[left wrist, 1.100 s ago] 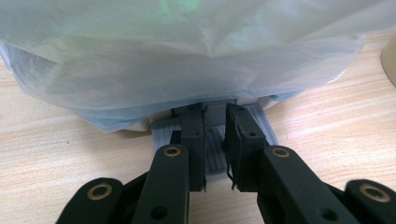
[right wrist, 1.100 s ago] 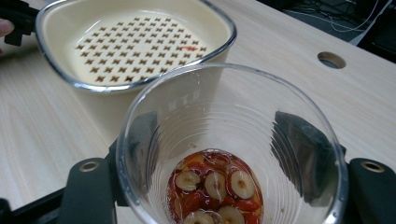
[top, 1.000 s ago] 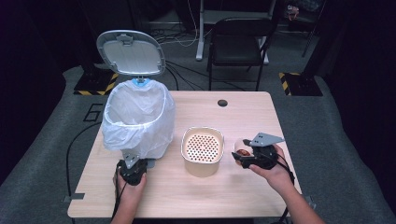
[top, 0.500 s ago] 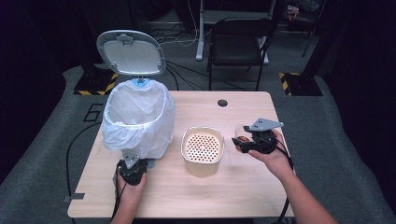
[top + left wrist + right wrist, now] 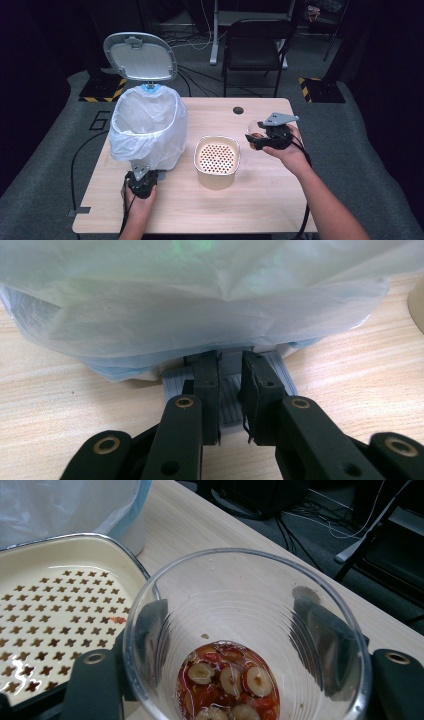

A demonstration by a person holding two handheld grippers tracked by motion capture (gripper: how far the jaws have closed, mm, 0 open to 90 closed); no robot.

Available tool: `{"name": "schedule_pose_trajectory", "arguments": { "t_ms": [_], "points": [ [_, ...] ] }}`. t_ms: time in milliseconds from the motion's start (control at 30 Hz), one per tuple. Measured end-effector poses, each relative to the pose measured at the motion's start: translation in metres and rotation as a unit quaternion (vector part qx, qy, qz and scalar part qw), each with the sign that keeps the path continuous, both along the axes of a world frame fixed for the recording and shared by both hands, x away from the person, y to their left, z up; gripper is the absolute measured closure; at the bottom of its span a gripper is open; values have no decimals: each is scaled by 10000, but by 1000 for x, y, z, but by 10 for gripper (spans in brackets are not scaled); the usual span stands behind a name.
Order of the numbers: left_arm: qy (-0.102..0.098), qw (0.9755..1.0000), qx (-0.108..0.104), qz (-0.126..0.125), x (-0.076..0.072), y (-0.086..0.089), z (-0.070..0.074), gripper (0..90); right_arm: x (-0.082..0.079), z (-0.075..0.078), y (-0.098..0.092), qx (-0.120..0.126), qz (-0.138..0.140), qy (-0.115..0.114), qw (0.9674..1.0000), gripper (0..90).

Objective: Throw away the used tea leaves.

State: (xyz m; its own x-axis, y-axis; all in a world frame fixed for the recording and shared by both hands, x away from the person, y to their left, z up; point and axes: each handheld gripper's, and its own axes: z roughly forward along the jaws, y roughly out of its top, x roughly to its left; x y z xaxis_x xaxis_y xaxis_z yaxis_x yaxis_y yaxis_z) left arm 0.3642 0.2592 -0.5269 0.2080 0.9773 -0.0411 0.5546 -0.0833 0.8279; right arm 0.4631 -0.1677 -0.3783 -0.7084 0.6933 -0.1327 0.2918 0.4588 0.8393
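Cup [image 5: 247,635] of clear plastic sits between the jaws of your right gripper [image 5: 261,136], pads pressed on its two sides; the jaws stand about half spread around it. In the right gripper view the cup is upright, with red liquid and sliced fruit rounds [image 5: 227,690] at the bottom. In the high view the cup is partly hidden by the gripper body, so the liquid level is hard to judge there.

Your right gripper hangs above the counter [image 5: 280,200] at roughly 3 o'clock from the perforated cream strainer pan [image 5: 216,160], close beside it and, as far as the high view shows, not touching. The pan stands near the counter's centre.

Your left gripper [image 5: 231,390] is at 6 o'clock from the lined bin [image 5: 147,127], jaws nearly closed, with a narrow gap between the pads. They rest on the grey ribbed pedal [image 5: 280,372] at the bin's base. The bin lid [image 5: 140,56] stands raised at 12 o'clock. The white bag [image 5: 200,305] drapes over the rim, overhanging the pedal.
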Motion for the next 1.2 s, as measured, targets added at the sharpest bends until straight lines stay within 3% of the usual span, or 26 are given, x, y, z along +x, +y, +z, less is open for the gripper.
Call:
{"name": "schedule_pose_trajectory", "arguments": {
  "t_ms": [200,500,667,767,867,1200],
  "points": [
    [-6,10000,10,-5,0,0,0,783,13,2,6,-105,98,27,9999,327],
    [4,10000,-9,-5,0,0,0,783,32,3,12,146,150,91,9997,330],
    [10,10000,-4,-10,0,0,0,783,41,2,15,83,149,60,9998,330],
    [10,10000,-4,-12,0,0,0,783,45,1,17,171,75,129,9997,329],
    [1,10000,-8,-10,0,0,0,783,50,1,20,69,85,30,9999,329],
    [-15,10000,-16,12,0,0,0,783,51,6,29,58,293,-175,9994,331]
  ]
}}
